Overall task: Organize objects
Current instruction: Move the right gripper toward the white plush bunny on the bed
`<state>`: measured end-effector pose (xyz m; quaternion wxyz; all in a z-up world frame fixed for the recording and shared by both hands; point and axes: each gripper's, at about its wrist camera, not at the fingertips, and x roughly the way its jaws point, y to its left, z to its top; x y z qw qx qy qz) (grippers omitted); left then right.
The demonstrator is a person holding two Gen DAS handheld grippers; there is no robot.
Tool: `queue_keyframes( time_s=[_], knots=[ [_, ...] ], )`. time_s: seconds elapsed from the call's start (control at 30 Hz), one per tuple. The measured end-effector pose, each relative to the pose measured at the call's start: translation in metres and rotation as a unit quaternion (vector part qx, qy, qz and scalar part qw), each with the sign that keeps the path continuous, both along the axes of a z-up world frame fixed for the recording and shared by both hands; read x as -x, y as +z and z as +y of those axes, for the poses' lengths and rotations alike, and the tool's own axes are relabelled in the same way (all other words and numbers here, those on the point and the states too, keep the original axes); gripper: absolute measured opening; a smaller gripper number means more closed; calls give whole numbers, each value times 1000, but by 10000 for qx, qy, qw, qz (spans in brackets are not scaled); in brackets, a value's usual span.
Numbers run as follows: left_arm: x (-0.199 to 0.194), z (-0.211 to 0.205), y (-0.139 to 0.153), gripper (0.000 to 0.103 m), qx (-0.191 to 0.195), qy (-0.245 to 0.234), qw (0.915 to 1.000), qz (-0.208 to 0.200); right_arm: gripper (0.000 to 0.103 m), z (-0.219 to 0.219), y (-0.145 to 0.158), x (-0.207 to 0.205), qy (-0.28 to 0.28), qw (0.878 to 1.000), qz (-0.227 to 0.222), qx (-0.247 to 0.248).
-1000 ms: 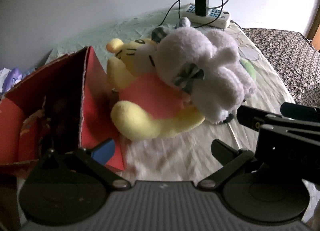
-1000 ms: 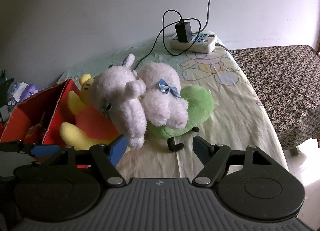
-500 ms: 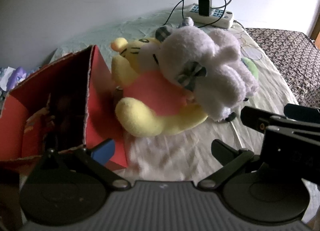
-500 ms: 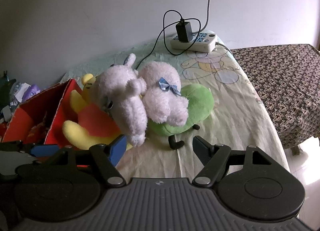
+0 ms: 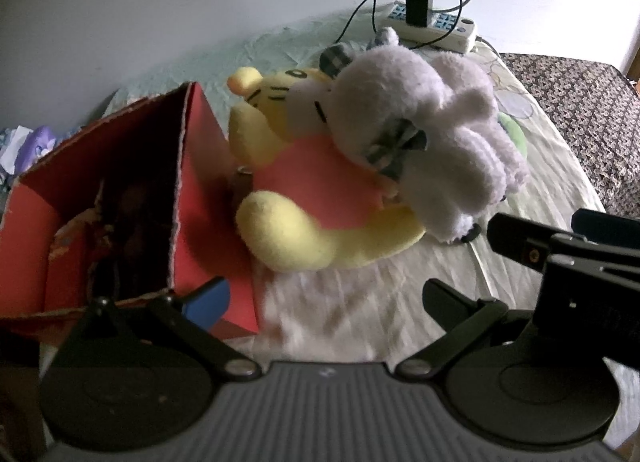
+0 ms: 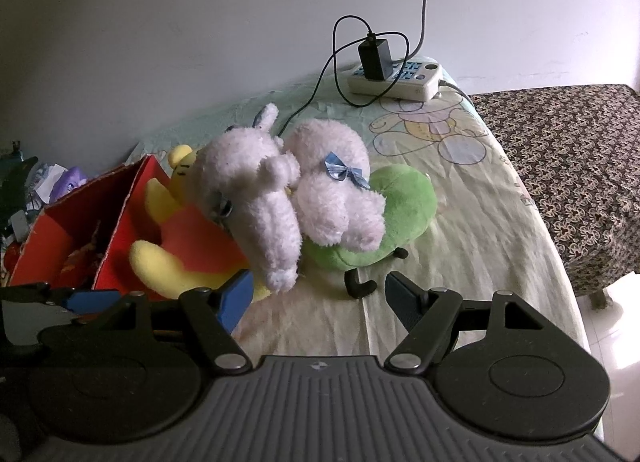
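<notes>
Three plush toys, a yellow red-shirted bear (image 5: 320, 217), a fluffy white animal (image 6: 280, 193) and a green cushion toy (image 6: 404, 201), lie beside one red cardboard box (image 5: 120, 181), ahead of both spread, empty grippers, left (image 5: 324, 294) and right (image 6: 320, 294).

Dim, soft daylight from the right; fisheye-warped edges, slightly blurred left view.

Bare bedsheet (image 6: 472, 221) lies open ahead of the right claw (image 6: 320, 298) and along the bed's right side up to the power strip (image 6: 396, 77), whose black charger cable (image 6: 320, 77) trails down toward the toys. The middle is blocked by a pile of plush: a white plush dog (image 6: 256, 189) draped over a yellow plush bear (image 5: 316, 197), and another white plush (image 6: 336, 193) on a green plush (image 6: 404, 197). To the left the open red cardboard box (image 5: 116, 189) touches the bear, leaving no gap between them, while the left claw (image 5: 324, 294) has clear sheet just ahead.
</notes>
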<state>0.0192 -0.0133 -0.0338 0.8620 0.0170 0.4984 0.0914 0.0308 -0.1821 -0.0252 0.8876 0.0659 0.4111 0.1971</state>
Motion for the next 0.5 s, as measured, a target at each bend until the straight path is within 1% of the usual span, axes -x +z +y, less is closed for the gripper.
queue_keyframes(
  time_s=[0.37,0.5],
  knots=[
    [0,-4,-1,102,9,-97,9999,29,76,-2,-2,1,15,10000,44,-65],
    [1,-5,4,102,72,-258,9996,-2,74,-3,1,0,137,9998,15,-157]
  ],
)
